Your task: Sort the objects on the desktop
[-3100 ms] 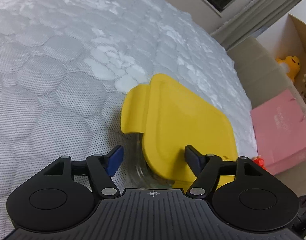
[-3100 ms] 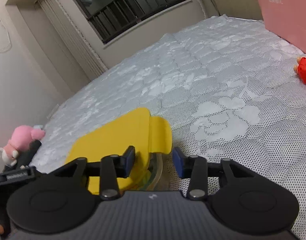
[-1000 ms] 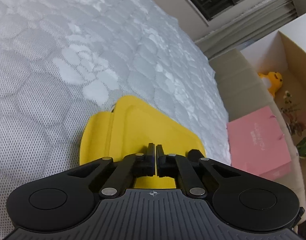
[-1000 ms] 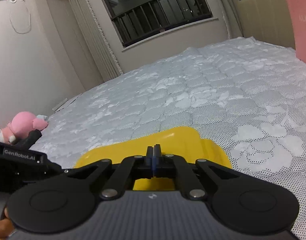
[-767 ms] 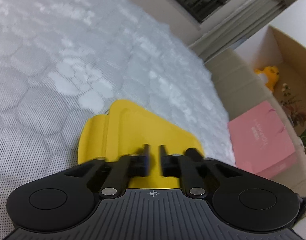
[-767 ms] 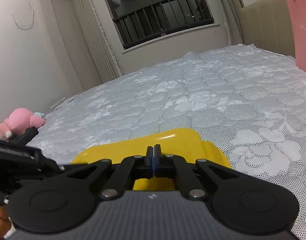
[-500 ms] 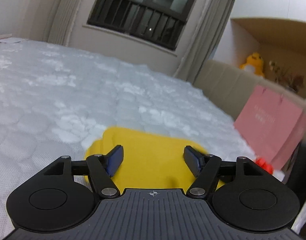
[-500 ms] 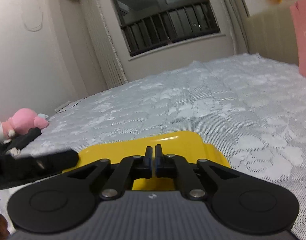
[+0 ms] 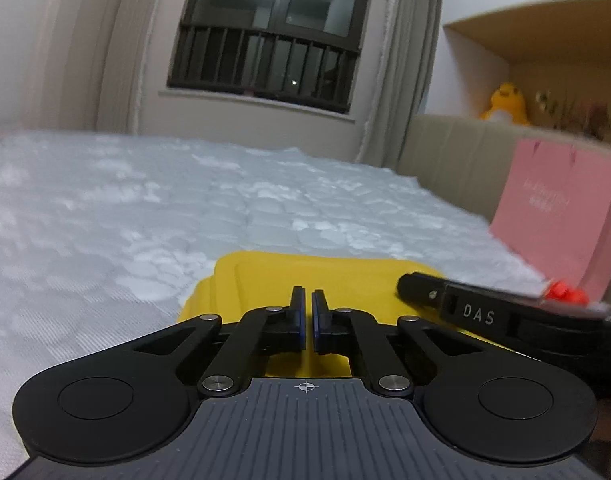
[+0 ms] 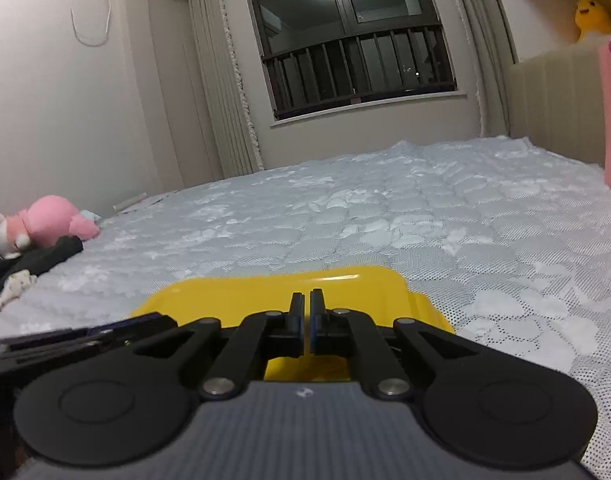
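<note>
A yellow box lid [image 9: 329, 276] lies flat on the quilted mattress [image 9: 137, 208], just ahead of both grippers. My left gripper [image 9: 308, 302] is shut and level above the lid's near edge, with nothing between its pads. The right gripper [image 9: 405, 283] reaches over the lid from the right in that view. In the right wrist view the same lid [image 10: 281, 288] sits under my right gripper [image 10: 306, 302], which is shut and empty. The left gripper [image 10: 161, 320] comes in low from the left there. What lies under the lid is hidden.
A pink paper bag [image 9: 557, 216] leans on the beige headboard [image 9: 457, 160] at the right, with a small red toy [image 9: 565, 292] at its foot. A pink plush [image 10: 45, 220] and dark cloth [image 10: 29, 260] lie at the mattress's far left. A yellow plush [image 10: 591, 16] sits on the shelf.
My left gripper opened wide over the lid, then shut again with nothing in it, while rolling level and swinging its view up. The right gripper stayed shut and tilted up slightly.
</note>
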`<state>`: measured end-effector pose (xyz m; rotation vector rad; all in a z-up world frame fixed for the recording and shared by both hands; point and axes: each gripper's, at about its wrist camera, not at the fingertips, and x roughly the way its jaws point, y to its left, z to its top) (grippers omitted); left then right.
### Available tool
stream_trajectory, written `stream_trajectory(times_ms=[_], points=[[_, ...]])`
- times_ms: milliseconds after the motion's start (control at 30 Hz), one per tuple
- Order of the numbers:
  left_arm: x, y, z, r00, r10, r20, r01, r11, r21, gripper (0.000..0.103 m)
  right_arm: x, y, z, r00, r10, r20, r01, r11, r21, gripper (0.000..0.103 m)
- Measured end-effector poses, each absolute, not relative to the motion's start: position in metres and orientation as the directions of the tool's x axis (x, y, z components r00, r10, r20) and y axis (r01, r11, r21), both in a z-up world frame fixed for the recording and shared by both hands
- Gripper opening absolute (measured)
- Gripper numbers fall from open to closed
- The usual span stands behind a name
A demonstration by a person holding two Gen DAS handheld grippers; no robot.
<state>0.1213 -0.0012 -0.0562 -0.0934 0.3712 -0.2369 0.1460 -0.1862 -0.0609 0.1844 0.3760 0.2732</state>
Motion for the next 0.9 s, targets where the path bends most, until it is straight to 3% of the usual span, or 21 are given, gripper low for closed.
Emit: stream_trajectory(times_ms=[200, 500, 700, 900], points=[[0.111, -0.021, -0.066, 0.943, -0.170, -0.285, 0.180, 0.984, 0.008, 0.004, 0.143, -0.182, -0.061, 0.898, 0.283, -0.336, -0.228, 0.954, 0.192, 0.001], [0.117, -0.023, -0.073, 0.951, -0.168, -0.259, 0.179, 0.984, 0.020, 0.004, 0.137, -0.177, -0.063, 0.902, 0.261, -0.343, -0.222, 0.964, 0.149, 0.001], [0.134, -0.015, -0.064, 0.936, -0.174, -0.307, 0.174, 0.984, -0.028, 0.004, 0.139, -0.164, -0.059, 0.906, 0.223, -0.360, -0.214, 0.975, 0.066, 0.001], [0.137, -0.004, -0.041, 0.893, -0.142, -0.426, 0.102, 0.988, -0.116, 0.004, 0.146, -0.181, -0.044, 0.857, 0.267, -0.441, -0.209, 0.962, 0.176, 0.001]])
